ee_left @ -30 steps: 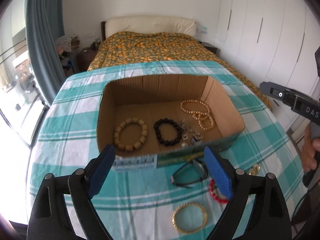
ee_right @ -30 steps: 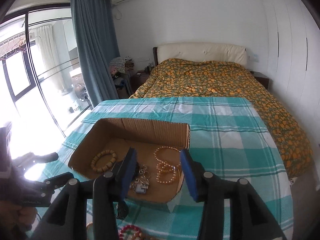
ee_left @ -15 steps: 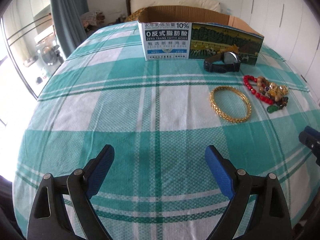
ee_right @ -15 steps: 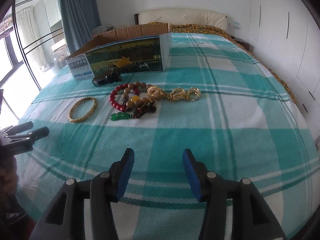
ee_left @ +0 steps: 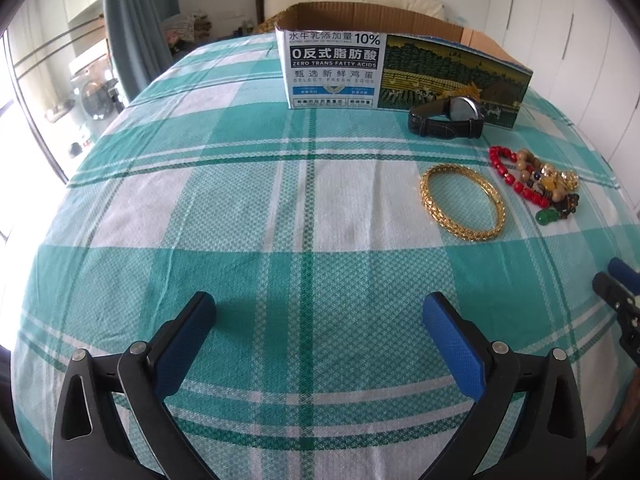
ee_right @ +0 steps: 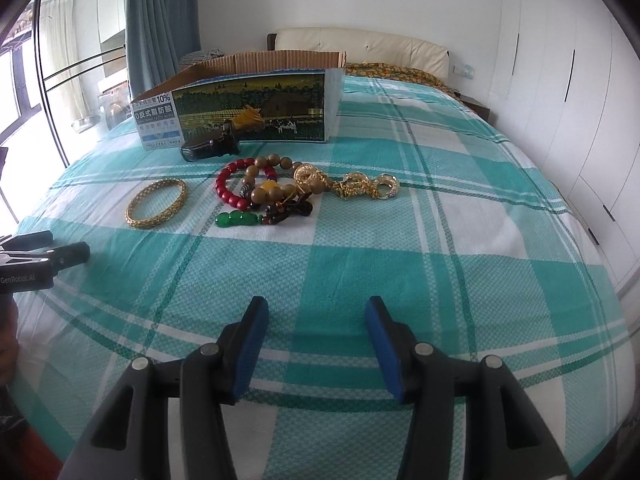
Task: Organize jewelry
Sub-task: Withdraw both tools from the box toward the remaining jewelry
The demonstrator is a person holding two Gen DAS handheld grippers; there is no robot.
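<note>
Checked tablecloth (ee_left: 248, 208) | carton (ee_left: 404, 68) contents apparently hidden | both tongs released, empty

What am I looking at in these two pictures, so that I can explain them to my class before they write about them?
There is no robot here. A person holds a hand-held gripper in each hand, a clamp with two blue-padded fingers, and a small wide-angle camera on each looks forward along those fingers.

One picture comes from the left hand-held gripper, the other from the right hand-held gripper. Both are open and hold nothing; the left one's jaws have just been opening, with only cloth between them.

Below lies a teal and white checked tablecloth. On it stand an open printed cardboard box and, in front of it, a black-strapped wristwatch, a gold mesh bangle, a red bead bracelet tangled with a brown wooden bead bracelet and a green charm, plus a cluster of gold rings and chains.
</note>
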